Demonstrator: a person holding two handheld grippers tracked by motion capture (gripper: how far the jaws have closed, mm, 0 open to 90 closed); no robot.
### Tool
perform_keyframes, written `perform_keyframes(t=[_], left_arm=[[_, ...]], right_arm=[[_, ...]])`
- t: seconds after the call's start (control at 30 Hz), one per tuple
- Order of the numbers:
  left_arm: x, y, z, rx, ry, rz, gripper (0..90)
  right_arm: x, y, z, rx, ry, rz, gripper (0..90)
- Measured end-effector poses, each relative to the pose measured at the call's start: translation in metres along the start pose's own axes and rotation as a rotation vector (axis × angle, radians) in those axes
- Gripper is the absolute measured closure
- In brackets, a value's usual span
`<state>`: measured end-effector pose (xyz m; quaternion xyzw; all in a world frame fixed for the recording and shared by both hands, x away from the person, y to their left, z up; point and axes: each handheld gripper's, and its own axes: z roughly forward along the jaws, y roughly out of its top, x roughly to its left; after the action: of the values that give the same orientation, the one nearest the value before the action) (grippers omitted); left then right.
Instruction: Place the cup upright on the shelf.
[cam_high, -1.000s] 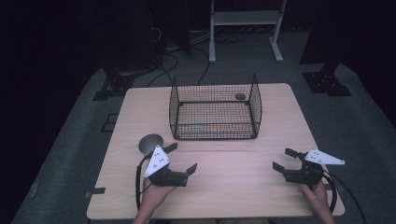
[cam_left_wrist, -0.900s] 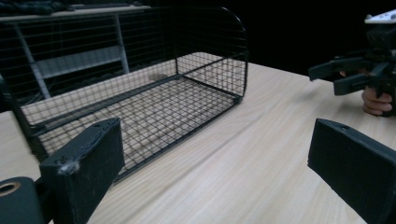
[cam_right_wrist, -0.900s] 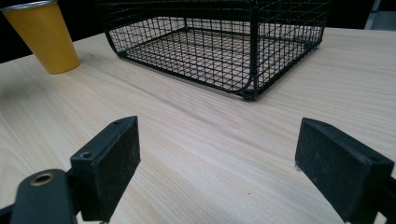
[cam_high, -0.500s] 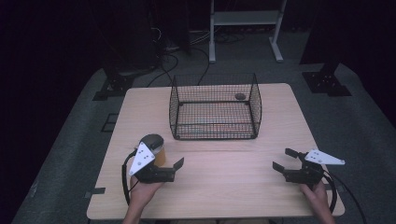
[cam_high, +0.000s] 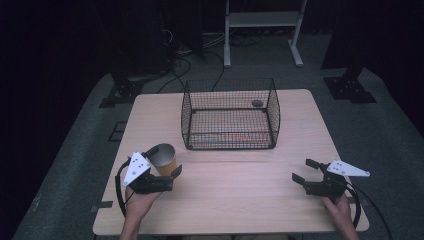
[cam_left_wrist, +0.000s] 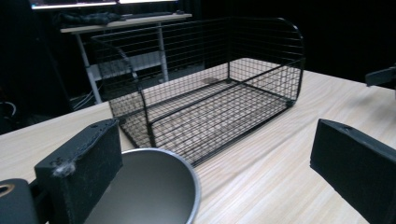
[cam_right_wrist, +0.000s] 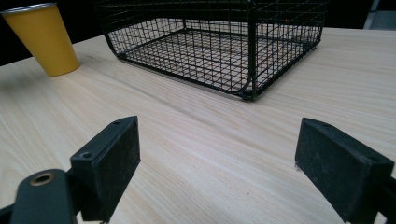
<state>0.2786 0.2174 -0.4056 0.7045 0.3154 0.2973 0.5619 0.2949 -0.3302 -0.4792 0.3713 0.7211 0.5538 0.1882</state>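
Left gripper (cam_high: 167, 178): near the table's front left edge in the high view, held in the person's left hand (cam_high: 141, 204). Its jaws stand wide apart and have just been opening; its own view shows one pad (cam_left_wrist: 86, 175) right beside the cup's rim and the other well clear, with bare wood in front.

Cup (cam_high: 163, 159): upright on the table just ahead of the left gripper, partly between its jaws, not clamped. The high view shows a yellow outside and grey inside. The left gripper view (cam_left_wrist: 149, 189) shows the grey inside and rim from above, low and off to one side. The right gripper view (cam_right_wrist: 45, 38) gives the plain side profile, a tapered yellow wall with a metal lip, standing apart from the basket.

Right gripper (cam_high: 306, 171): near the front right edge, in the right hand (cam_high: 341, 212), jaws spread wide with nothing between them; its own view shows bare wood between the pads (cam_right_wrist: 113, 165).

Table (cam_high: 240, 200): light wood.

Wire basket (cam_high: 230, 116): black mesh, open-topped, at the table's middle toward the far edge. The high view shows a small dark round thing (cam_high: 257, 103) in its far right corner; the left gripper view (cam_left_wrist: 219, 100) shows it as a faint dark patch.

Far background: a white stand (cam_high: 262, 27) on the dark floor beyond the table.
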Motion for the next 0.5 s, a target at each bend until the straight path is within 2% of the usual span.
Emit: perform_keyframes(t=[0.3,0.5], left_arm=[[0.017,-0.009,-0.007,0.011,0.054,-0.011,0.4],[0.025,-0.014,-0.010,0.010,0.057,-0.035,0.4]], right_arm=[[0.000,0.000,0.000,0.000,0.000,-0.001,13.0],[0.000,0.000,0.000,0.000,0.000,-0.003,13.0]])
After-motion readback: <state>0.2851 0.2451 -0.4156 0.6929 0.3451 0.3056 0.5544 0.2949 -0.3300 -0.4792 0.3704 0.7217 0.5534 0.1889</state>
